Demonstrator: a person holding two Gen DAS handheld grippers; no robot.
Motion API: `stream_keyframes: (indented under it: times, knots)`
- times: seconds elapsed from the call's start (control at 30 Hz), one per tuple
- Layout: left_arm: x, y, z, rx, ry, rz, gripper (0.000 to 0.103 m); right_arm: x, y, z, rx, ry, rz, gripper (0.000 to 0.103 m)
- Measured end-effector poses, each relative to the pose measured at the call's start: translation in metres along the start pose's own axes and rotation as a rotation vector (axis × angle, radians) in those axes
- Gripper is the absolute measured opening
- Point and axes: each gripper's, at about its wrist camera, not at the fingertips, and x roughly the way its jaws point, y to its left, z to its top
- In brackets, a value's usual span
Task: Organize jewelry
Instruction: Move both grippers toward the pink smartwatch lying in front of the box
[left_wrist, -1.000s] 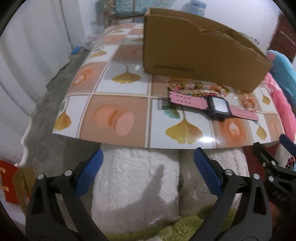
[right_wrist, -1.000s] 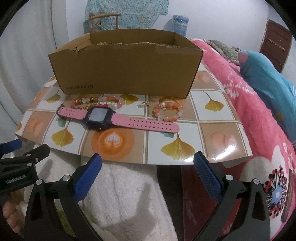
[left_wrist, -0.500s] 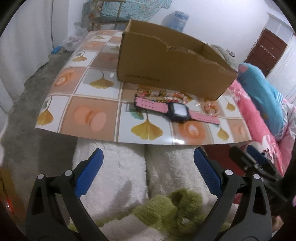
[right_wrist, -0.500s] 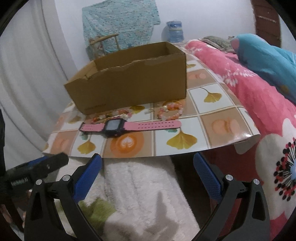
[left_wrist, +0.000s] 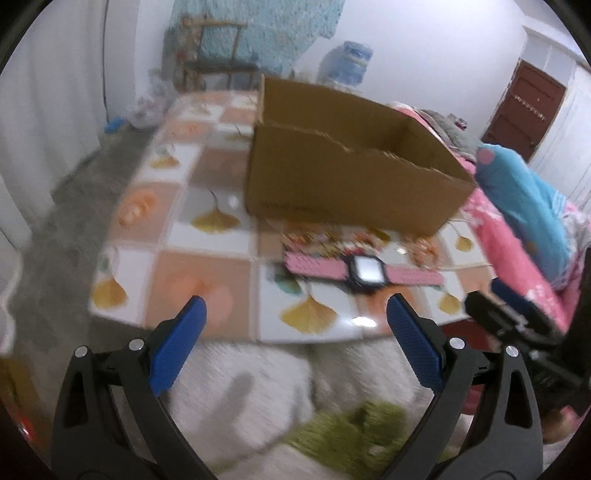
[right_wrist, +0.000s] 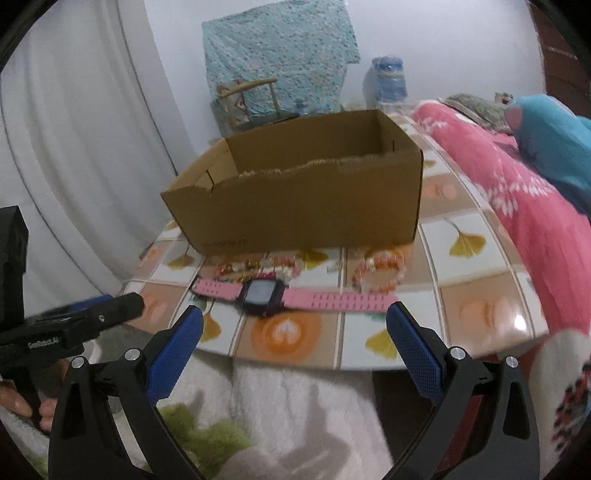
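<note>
Both grippers advanced toward the tiled board (right_wrist: 476, 314) since earlier, fingers spread wide and empty: cardboard box (right_wrist: 306, 206) at rear; left gripper (left_wrist: 295, 339) and right gripper (right_wrist: 295, 339) short of the near edge; pink watch (right_wrist: 291, 293) flat before the box; bead bracelets (right_wrist: 380, 271) between them.

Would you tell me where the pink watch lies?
In the right wrist view, the pink watch lies flat on the tiled mat, before the cardboard box, bead bracelets between them.
</note>
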Motion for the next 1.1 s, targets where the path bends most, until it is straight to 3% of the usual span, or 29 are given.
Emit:
stream_keyframes:
  times: [0.13, 0.27, 0.3, 0.4, 0.57, 0.9, 1.1]
  knots:
    - [0.007, -0.007, 0.006, 0.12, -0.034, 0.049, 0.095, 0.014, -0.006, 0.012, -0.051, 0.044, 0.048, 0.097]
    - [0.014, -0.016, 0.011, 0.21, -0.056, 0.043, 0.092, 0.029, -0.001, 0.02, -0.126, 0.081, 0.099, 0.095]
    - [0.017, -0.018, 0.012, 0.228, -0.057, 0.037, 0.084, 0.031, 0.0, 0.02, -0.138, 0.089, 0.107, 0.094]
    - [0.03, -0.021, 0.014, 0.274, -0.028, 0.035, 0.07, 0.045, 0.008, 0.021, -0.19, 0.134, 0.138, 0.087]
    - [0.046, -0.025, 0.011, 0.379, 0.013, 0.023, 0.051, 0.061, 0.013, 0.017, -0.235, 0.197, 0.15, 0.074]
    - [0.071, -0.054, -0.007, 0.758, 0.09, 0.036, 0.035, 0.078, 0.015, 0.017, -0.302, 0.239, 0.132, 0.063]
    - [0.083, -0.06, -0.017, 0.887, 0.104, 0.072, 0.029, 0.087, 0.005, 0.019, -0.284, 0.278, 0.144, 0.058]
